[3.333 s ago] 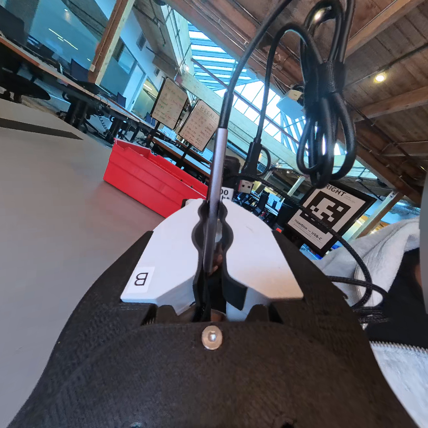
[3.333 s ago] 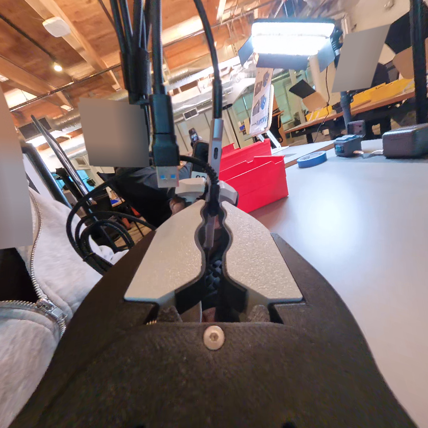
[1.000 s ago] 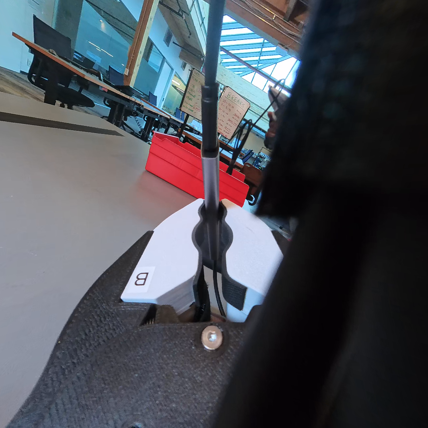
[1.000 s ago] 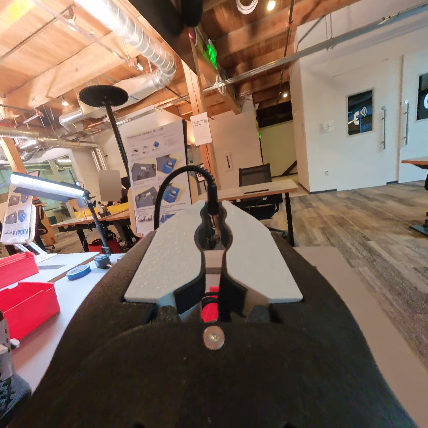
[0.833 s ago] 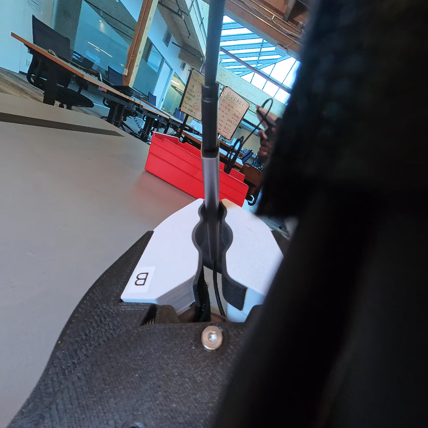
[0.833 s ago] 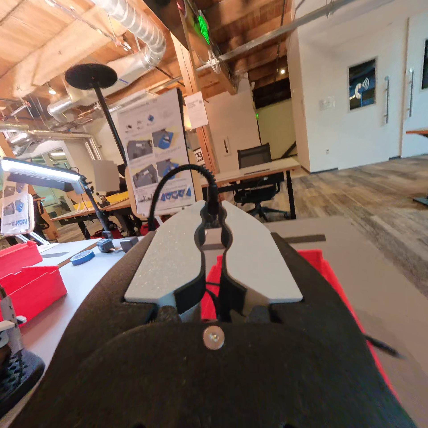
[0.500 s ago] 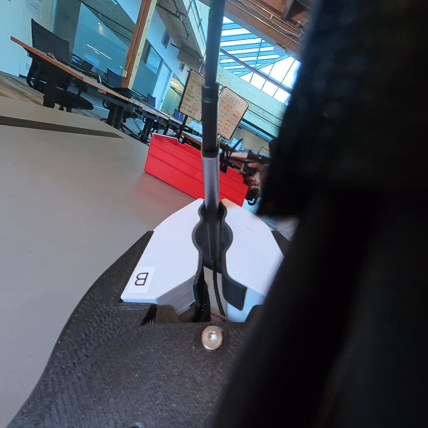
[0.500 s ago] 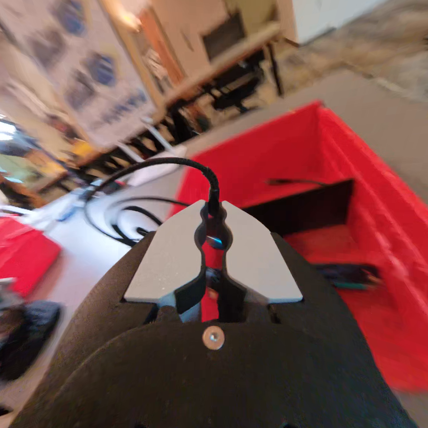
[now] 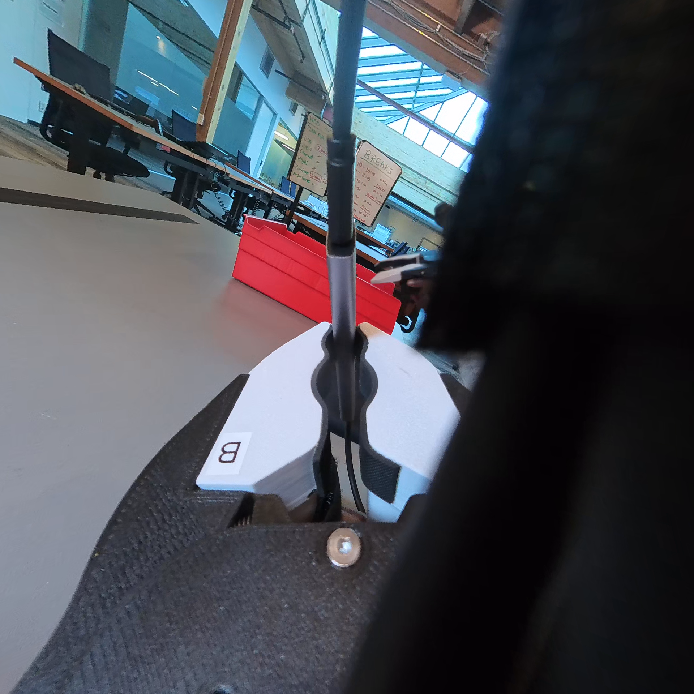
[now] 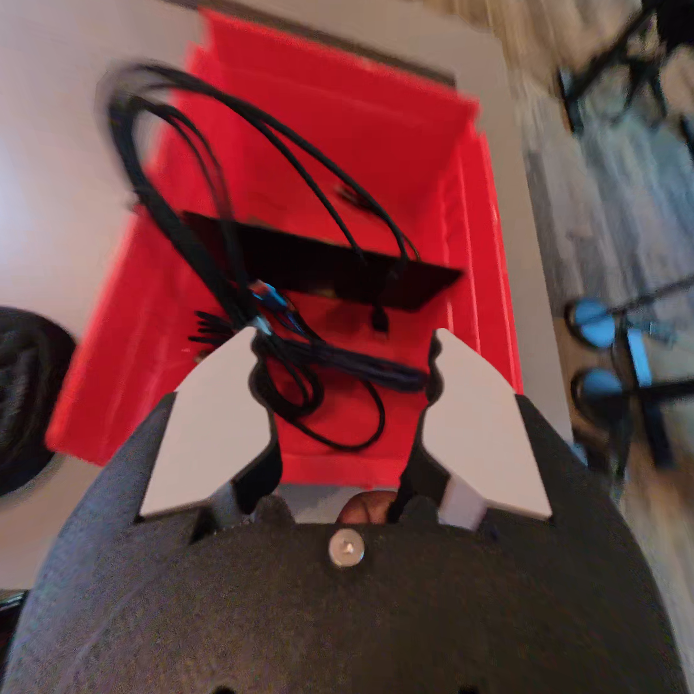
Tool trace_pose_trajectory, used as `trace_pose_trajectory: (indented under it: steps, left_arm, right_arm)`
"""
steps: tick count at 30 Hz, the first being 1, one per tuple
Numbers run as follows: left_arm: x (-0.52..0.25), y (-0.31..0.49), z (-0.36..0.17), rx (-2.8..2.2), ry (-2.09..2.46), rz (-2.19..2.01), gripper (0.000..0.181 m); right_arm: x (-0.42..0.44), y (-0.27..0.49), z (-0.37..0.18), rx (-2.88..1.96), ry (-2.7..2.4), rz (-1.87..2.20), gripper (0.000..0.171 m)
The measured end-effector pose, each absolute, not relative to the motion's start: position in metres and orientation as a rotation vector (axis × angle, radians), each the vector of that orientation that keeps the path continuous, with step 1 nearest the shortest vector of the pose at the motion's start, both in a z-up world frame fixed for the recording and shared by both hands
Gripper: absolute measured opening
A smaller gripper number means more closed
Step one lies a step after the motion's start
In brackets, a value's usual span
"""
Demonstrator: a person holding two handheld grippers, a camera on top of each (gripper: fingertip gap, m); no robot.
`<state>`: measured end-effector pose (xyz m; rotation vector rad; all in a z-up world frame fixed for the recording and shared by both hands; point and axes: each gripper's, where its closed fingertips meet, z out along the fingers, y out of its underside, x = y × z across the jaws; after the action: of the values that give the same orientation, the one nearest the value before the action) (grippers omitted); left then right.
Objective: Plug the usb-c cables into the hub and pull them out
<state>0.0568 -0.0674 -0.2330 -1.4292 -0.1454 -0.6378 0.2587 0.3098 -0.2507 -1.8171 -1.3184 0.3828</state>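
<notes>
In the left wrist view my left gripper (image 9: 345, 328) is shut on a slim grey hub (image 9: 340, 289), seen edge-on and standing upright. A black part continues above it out of frame, and a thin black cable (image 9: 353, 477) runs down between the fingers. In the right wrist view my right gripper (image 10: 343, 332) is open and empty, pointing down into a red bin (image 10: 112, 338). A bundle of black cables (image 10: 202, 244) lies loosely over and in the bin, blurred by motion. The right gripper (image 9: 402, 268) also shows far off in the left wrist view, above the red bin (image 9: 300, 278).
A black divider (image 10: 319, 263) crosses the bin. The bin stands on a grey table (image 9: 112, 319) near its far edge. Dark clothing (image 9: 563, 338) blocks the right of the left wrist view. Chair bases (image 10: 601, 338) stand on the floor right of the bin. The gap from one gripper's tips to the other's is roughly 45 cm.
My right gripper swung from facing the room to pointing down over the red bin. It opened and let go of the black cable. The left gripper kept its hold and stayed put.
</notes>
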Motion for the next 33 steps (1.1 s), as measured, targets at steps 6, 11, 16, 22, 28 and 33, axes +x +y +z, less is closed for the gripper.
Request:
trace_pose_trajectory:
  steps: [6,11,16,22,28,33]
  left_arm:
    - [0.057,-0.068,-0.233,-1.428,-0.146,-0.639,0.01]
    - [0.057,-0.068,-0.233,-1.426,-0.147,-0.645,0.01]
    - [0.056,-0.068,-0.233,-1.423,-0.148,-0.648,0.01]
    - [0.057,-0.068,-0.232,-1.423,-0.146,-0.644,0.01]
    - [0.057,-0.068,-0.232,-1.426,-0.144,-0.641,0.01]
    - [0.057,-0.068,-0.232,-1.425,-0.146,-0.644,0.01]
  right_arm:
    - [0.201,0.281,-0.236,-1.454,-1.703,0.402,0.107]
    - [0.18,0.294,-0.269,-1.478,-1.976,0.346,0.099]
    - [0.181,0.286,-0.267,-1.327,-2.076,0.297,0.04]
    - [0.202,0.277,-0.244,-1.054,-2.185,0.043,0.01]
    - [0.241,0.275,-0.29,-1.105,-2.551,-0.106,0.009]
    - [0.236,0.28,-0.333,-1.21,-2.531,0.015,0.01]
